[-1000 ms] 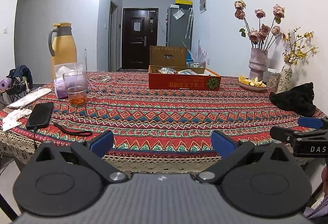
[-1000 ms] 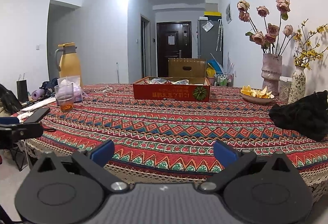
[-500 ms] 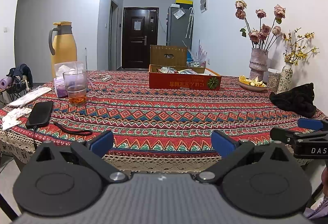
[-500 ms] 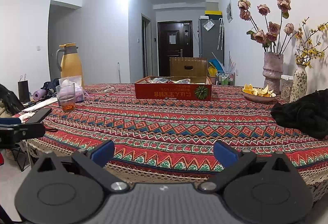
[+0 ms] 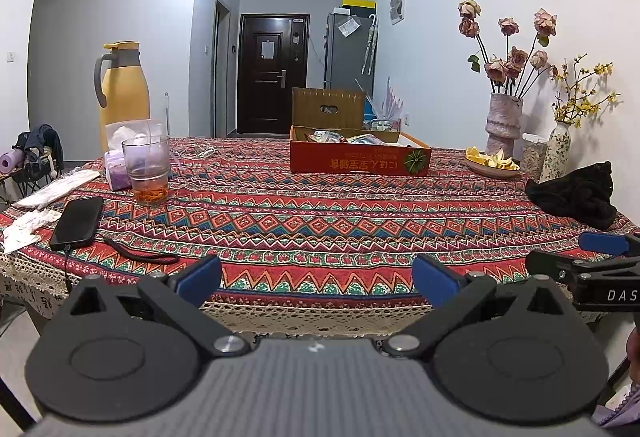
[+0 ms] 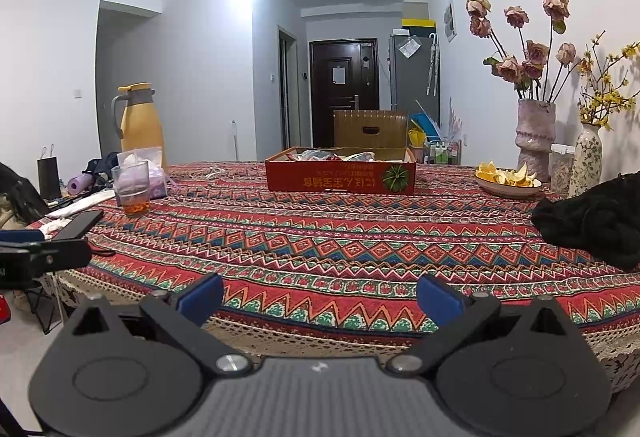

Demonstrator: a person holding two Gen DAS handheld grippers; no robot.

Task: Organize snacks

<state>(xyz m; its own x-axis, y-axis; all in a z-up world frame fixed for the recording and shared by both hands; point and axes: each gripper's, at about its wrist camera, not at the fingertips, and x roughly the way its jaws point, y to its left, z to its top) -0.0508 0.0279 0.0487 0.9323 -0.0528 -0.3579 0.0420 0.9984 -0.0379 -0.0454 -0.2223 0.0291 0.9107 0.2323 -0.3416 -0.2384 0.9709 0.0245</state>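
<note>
A low red cardboard box [image 5: 360, 159] [image 6: 340, 177] holding several shiny snack packets [image 5: 348, 137] [image 6: 332, 156] sits at the far side of the patterned tablecloth [image 5: 300, 221]. My left gripper [image 5: 316, 279] hovers open at the table's near edge, nothing between its blue pads. My right gripper [image 6: 320, 295] is likewise open and empty at the near edge, to the left one's right. Each gripper shows at the side of the other's view.
At the left stand a glass of tea [image 5: 146, 169], a tissue pack [image 5: 120, 141], a yellow jug [image 5: 122, 89], a phone [image 5: 78, 223] with its cord. At the right lie a plate of peels [image 5: 492, 163], two vases [image 5: 504, 125], dark cloth [image 5: 576, 195].
Both grippers have risen slightly and tilted up a little, so the table sits lower in each view. Their jaws stay open and nothing on the table moved.
</note>
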